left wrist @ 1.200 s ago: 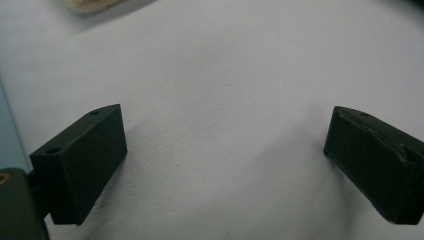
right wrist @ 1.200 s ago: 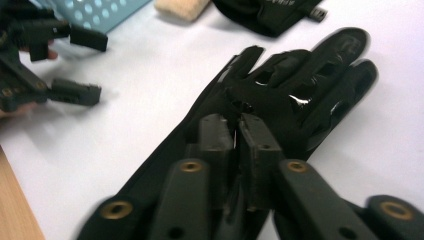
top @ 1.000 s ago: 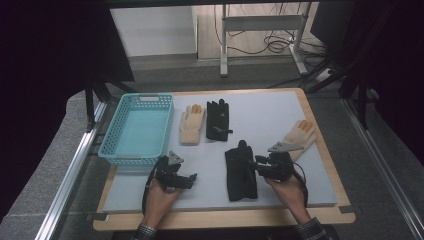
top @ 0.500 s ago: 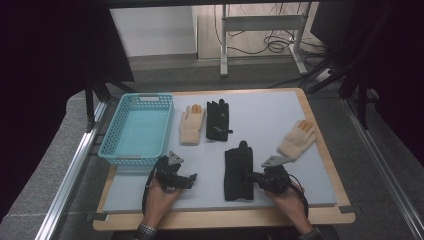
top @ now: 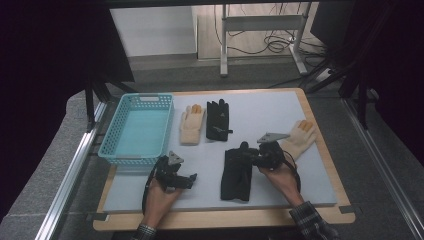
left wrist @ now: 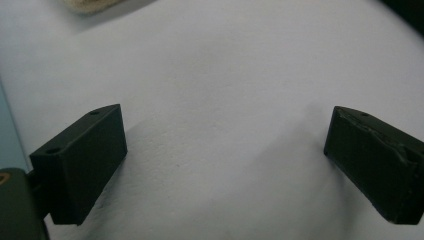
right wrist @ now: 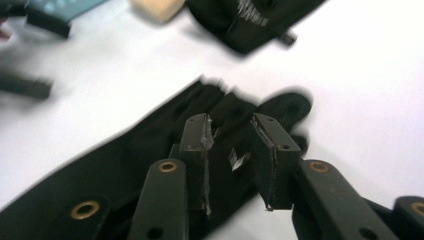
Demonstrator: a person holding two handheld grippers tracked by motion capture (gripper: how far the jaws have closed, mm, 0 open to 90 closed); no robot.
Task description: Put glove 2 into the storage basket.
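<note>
**A:** What are the two grippers doing?

**B:** The right gripper [top: 256, 156] sits right of centre in the high view, held by the person's right hand [top: 278, 176]. Its jaws have just been opening and now stand slightly apart over the finger end of a black glove [top: 237, 173]. In the right gripper view a fold of that glove [right wrist: 150, 165] lies between the pads, but the blur hides whether they press on it.

**A:** And the left one?

**B:** The left gripper [top: 187, 178] rests low, left of centre, in the left hand [top: 159, 196]. In the left gripper view its jaws are spread wide over the bare grey mat [left wrist: 225, 75], with nothing between them.

**A:** Where does the black glove lie?

**B:** Flat on the mat, just below centre, fingers towards the top of the frame, between the two hands.

**A:** What lies farther out?

**B:** A beige glove [top: 300, 138] lies just right of the right gripper. Above centre, a second beige glove [top: 191, 126] and a second black glove [top: 217, 119] lie side by side. A turquoise basket [top: 111, 135] stands at the left edge of the mat.
</note>
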